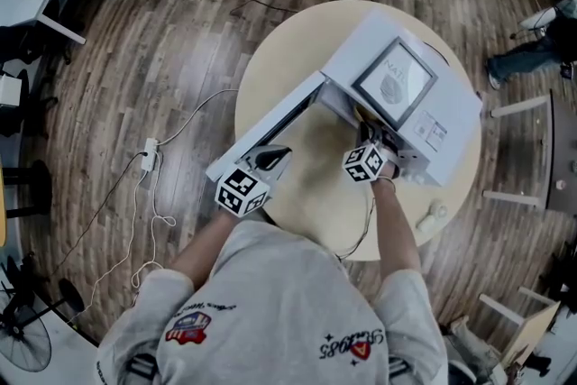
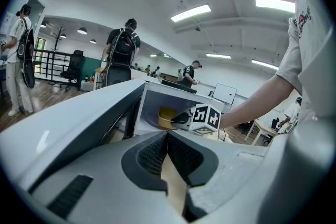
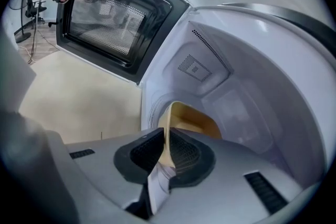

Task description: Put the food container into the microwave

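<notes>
One food container point(image 3: 193, 120), microwave point(image 1: 456, 106), label point(image 1: 395, 78) illegible

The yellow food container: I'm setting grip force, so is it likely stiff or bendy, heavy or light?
Probably light: the right gripper holds the food container by its rim alone. The wall looks thin, so likely bendy. Pinched off-centre, it may tilt on release.

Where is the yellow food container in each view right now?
Head view: not made out; the microwave hides it.
Left gripper view: food container at centre, inside the microwave.
Right gripper view: lower centre, rim clamped in the right hand-held gripper.
Shared landmark: the open microwave door.
</notes>
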`<state>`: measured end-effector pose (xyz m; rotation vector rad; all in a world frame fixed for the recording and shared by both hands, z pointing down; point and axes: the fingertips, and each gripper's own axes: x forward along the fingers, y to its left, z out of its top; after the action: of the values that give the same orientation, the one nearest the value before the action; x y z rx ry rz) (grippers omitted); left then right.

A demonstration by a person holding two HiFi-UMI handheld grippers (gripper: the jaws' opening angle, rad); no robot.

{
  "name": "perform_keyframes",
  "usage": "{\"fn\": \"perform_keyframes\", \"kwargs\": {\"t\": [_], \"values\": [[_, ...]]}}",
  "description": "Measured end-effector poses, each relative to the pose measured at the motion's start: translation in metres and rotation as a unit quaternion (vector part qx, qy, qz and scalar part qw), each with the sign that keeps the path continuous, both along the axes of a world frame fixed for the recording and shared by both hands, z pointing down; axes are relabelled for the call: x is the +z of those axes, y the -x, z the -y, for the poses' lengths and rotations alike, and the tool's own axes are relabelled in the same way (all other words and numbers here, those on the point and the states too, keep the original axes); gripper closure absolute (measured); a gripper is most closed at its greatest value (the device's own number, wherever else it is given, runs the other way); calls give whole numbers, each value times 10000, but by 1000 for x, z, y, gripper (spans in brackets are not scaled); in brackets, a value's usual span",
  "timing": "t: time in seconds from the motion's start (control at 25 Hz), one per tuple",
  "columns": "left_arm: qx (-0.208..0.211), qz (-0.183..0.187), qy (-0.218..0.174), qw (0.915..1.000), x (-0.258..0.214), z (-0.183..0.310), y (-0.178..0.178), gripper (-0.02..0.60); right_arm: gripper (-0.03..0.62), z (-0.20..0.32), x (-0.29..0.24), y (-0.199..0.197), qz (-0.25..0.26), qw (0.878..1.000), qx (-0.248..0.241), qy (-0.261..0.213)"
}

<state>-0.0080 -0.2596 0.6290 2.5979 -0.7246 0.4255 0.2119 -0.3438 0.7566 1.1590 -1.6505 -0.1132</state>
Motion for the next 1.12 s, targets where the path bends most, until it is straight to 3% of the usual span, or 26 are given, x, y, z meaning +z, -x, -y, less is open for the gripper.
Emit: {"fn": "perform_keyframes", "kwargs": {"t": [0.6, 1.12], "values": [[0, 11, 27, 10000, -1, 0, -1, 577, 526, 1, 4, -5, -2, 9999, 98, 73], [-16, 4, -25, 10000, -5, -2, -2, 577, 503, -12, -17, -5, 182, 9992, 210, -297]]}}
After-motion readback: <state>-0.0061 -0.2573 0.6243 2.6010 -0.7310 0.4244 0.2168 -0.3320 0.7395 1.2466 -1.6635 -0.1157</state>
